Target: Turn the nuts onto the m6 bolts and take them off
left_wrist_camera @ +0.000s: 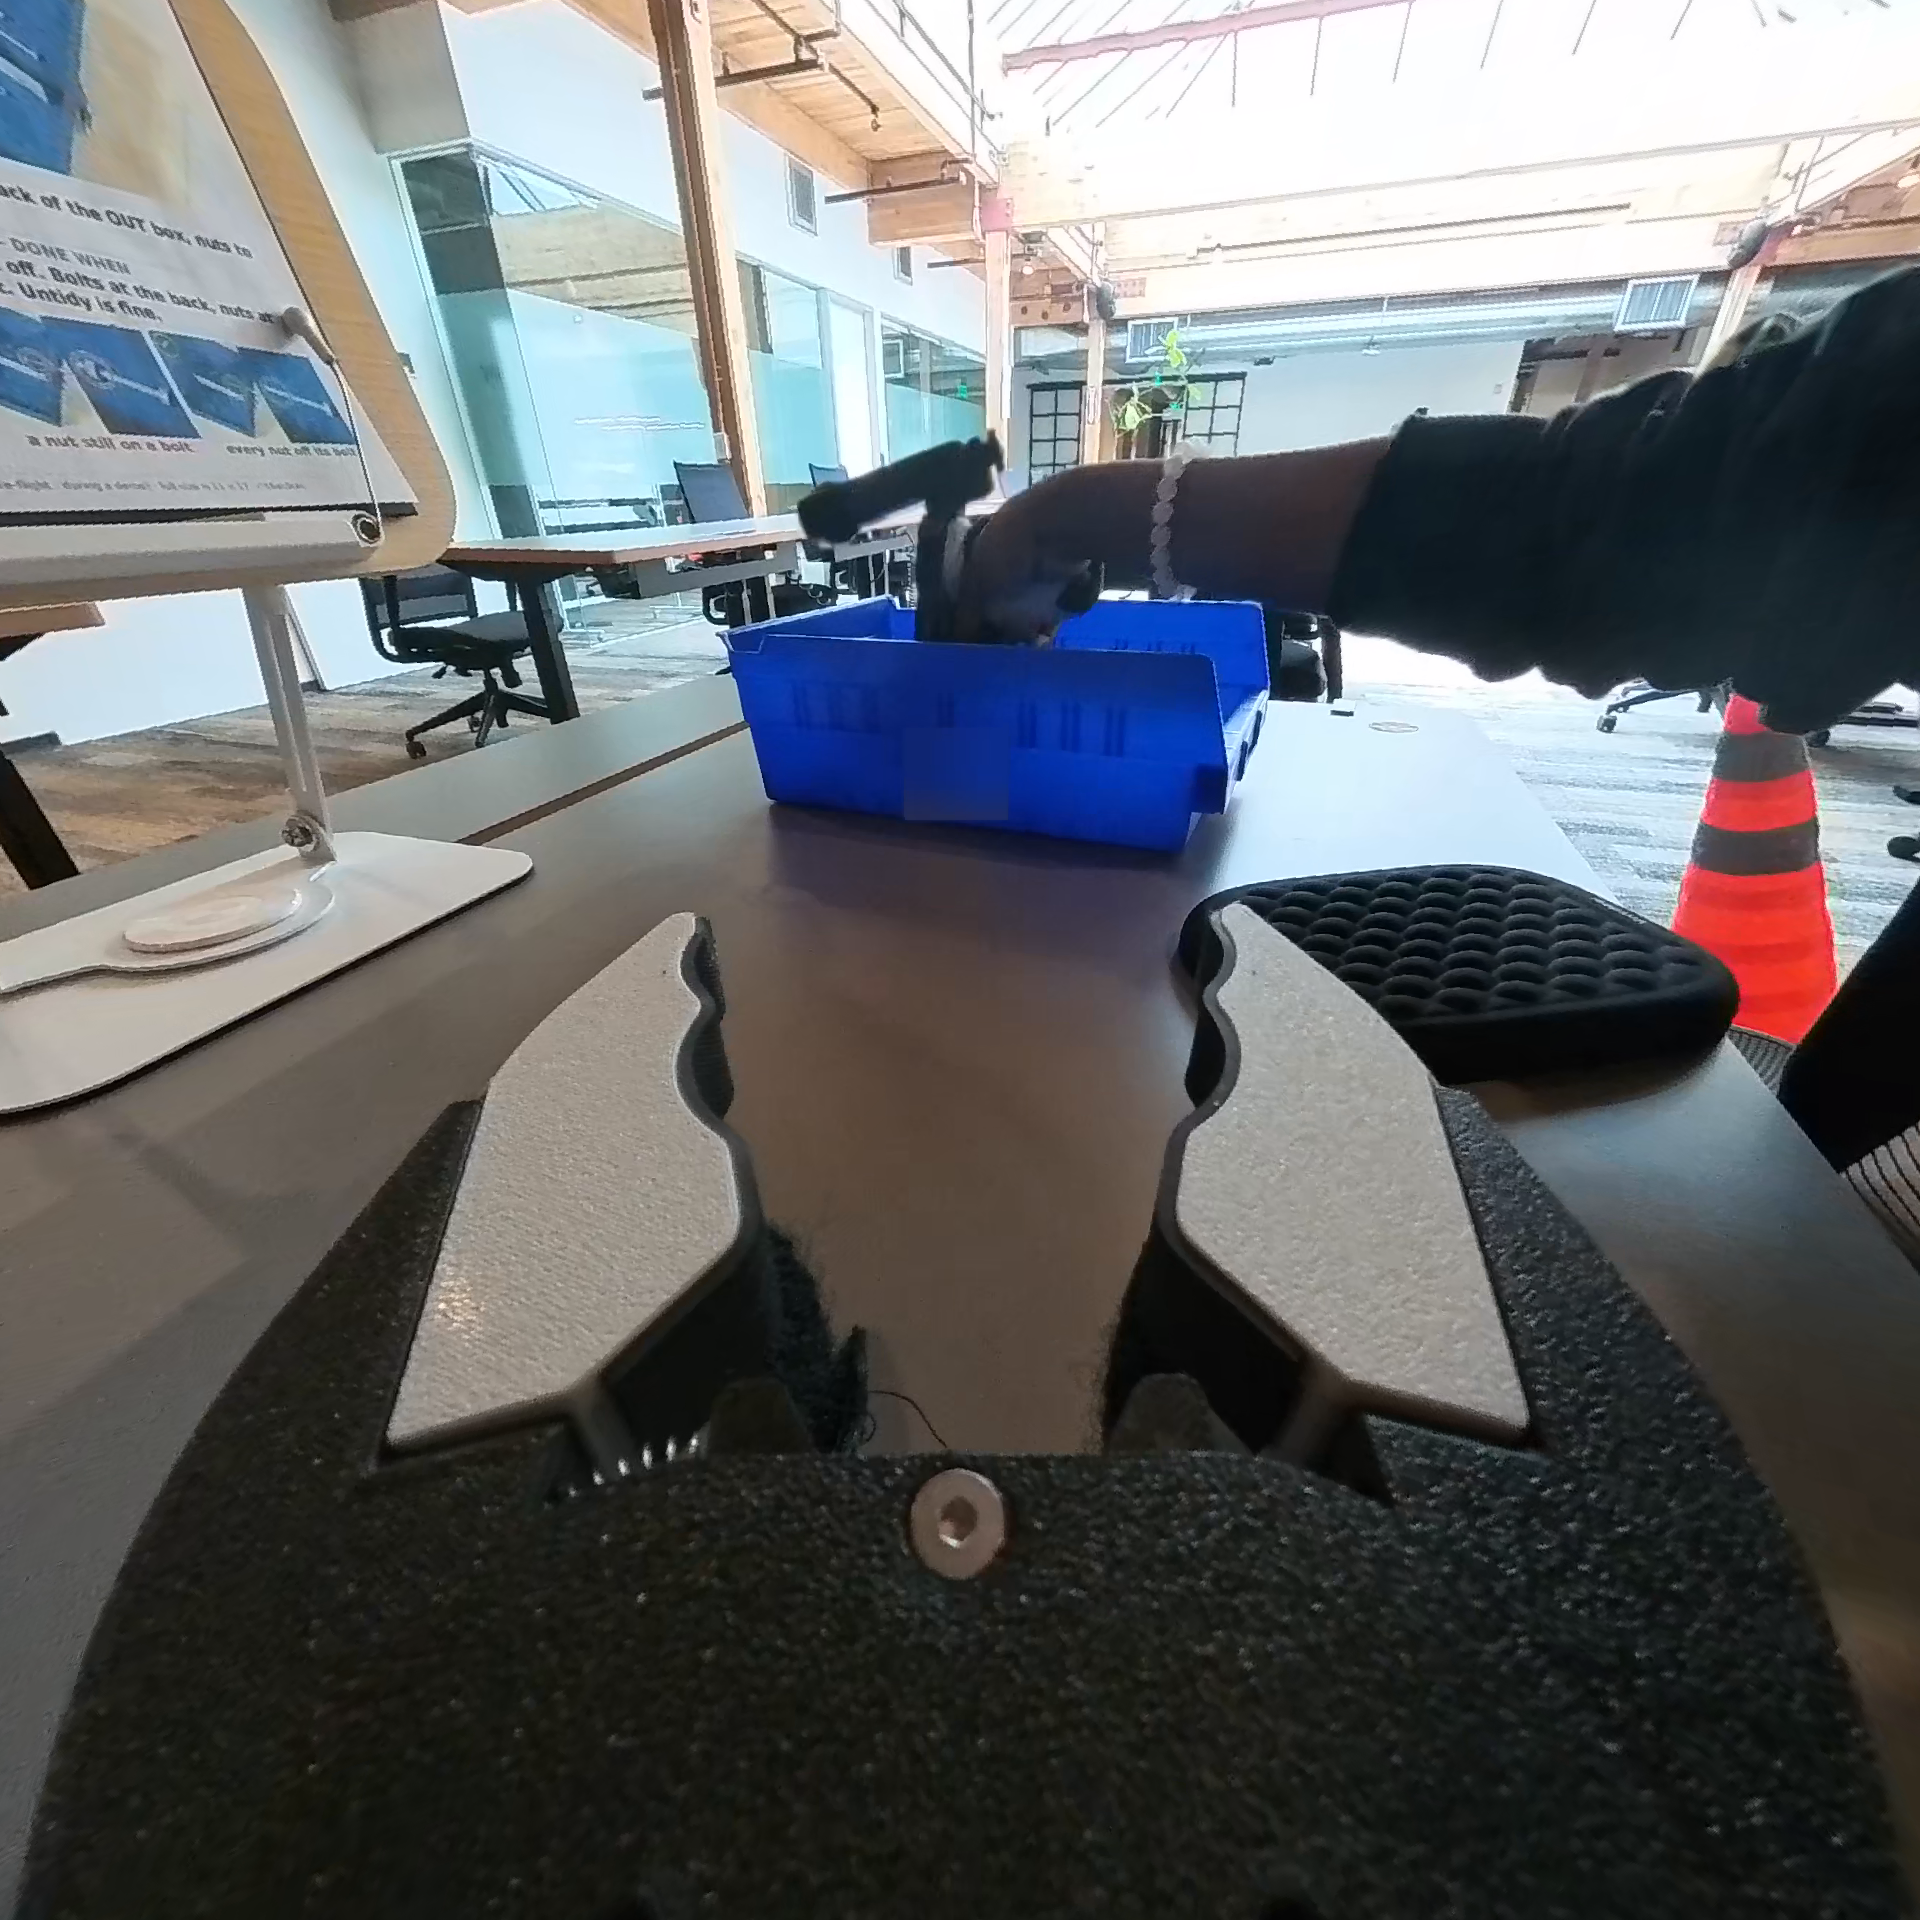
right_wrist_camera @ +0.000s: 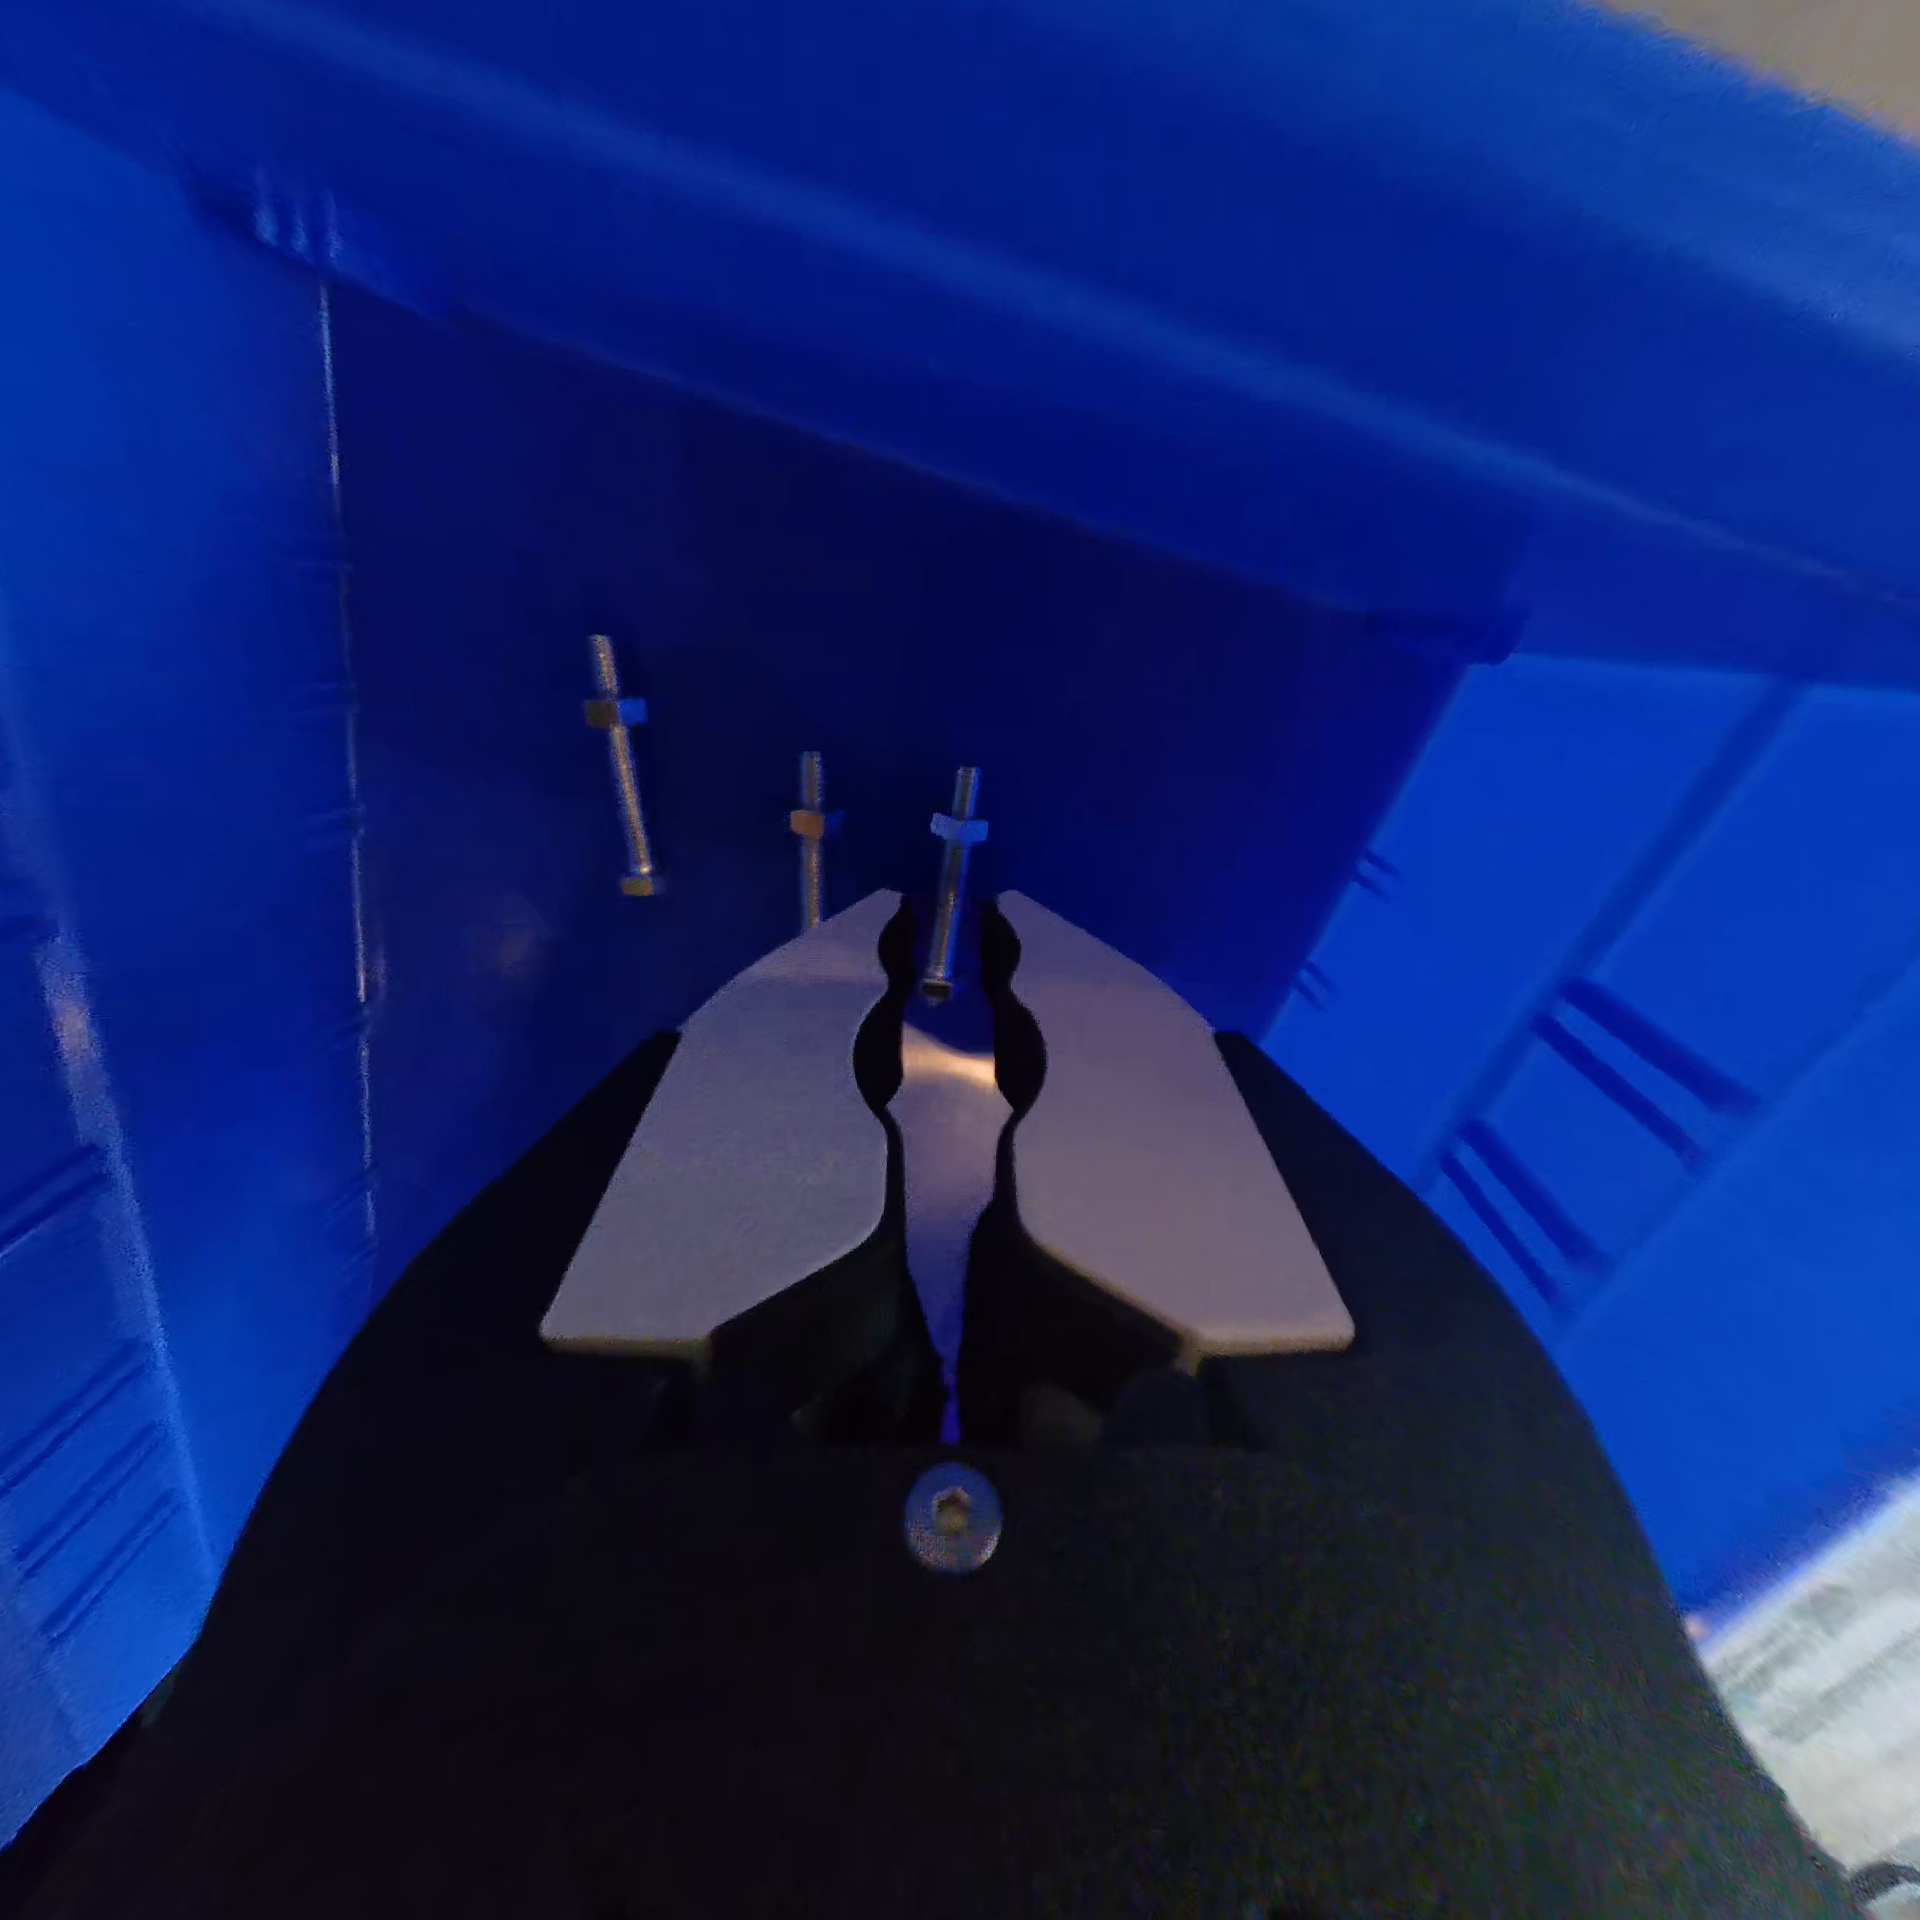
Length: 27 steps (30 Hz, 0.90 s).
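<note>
Inside blue bin (right_wrist_camera: 1558,935), my right claw (right_wrist_camera: 943,914) points at floor, fingers narrowly apart around rightmost bolt (right_wrist_camera: 951,883); gap shows each side of shank, no pinch. Two more bolts (right_wrist_camera: 623,769) lie left, each carrying nut (right_wrist_camera: 958,828). Over tabletop (left_wrist_camera: 935,987), my left claw (left_wrist_camera: 956,997) spread wide, nothing between fingers, bin ahead.

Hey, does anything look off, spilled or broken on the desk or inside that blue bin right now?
Nothing stands out. The blue bin sits level on the desk, and the three bolts inside each carry a nut, lying loosely on its floor, none visibly bent.
</note>
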{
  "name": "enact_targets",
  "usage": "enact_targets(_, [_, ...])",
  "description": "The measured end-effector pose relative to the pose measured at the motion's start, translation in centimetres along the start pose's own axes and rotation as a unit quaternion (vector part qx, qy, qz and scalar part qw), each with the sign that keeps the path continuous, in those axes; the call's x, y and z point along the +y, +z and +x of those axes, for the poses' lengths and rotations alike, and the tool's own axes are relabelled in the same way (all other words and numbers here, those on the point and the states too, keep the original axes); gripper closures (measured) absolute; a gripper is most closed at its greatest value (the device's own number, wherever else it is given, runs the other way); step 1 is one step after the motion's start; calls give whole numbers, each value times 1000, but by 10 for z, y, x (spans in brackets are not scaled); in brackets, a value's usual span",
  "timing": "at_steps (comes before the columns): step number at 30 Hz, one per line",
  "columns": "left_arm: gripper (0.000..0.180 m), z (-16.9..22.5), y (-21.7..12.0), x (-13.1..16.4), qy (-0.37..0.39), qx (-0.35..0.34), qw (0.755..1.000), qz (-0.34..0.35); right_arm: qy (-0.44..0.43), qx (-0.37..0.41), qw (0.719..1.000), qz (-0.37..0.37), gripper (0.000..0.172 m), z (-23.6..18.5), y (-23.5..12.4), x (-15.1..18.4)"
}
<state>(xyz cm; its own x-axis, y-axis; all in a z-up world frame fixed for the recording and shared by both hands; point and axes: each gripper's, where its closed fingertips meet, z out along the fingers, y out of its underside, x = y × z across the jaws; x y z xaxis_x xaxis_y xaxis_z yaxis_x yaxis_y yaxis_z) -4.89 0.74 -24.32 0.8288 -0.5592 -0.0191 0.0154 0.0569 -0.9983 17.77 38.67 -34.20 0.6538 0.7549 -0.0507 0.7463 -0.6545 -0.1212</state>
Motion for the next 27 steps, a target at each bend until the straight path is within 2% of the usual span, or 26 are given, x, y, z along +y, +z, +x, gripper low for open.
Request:
enact_targets(3, [93,0,0,0,-2,1,1000,-1,-2,-5,999,43,148,-5,-17,-5])
enact_targets(7, [95,1,0,0,6,-1,1000,-4,-14,-55,983,176,127,-40,-58,-15])
enact_targets(11, [95,6,2,-2,31,3,999,-19,-39,-89,936,339,115,-87,-107,-12])
enact_targets(15, [97,6,1,-20,44,-13,999,-3,-72,-76,884,455,104,-129,-144,7])
enact_targets(21, [102,0,-18,-54,49,-66,996,-28,-112,-49,826,550,100,-182,-170,38])
enact_targets(27, [109,-25,-74,-100,54,-138,985,-84,-131,-28,784,606,103,-216,-180,54])
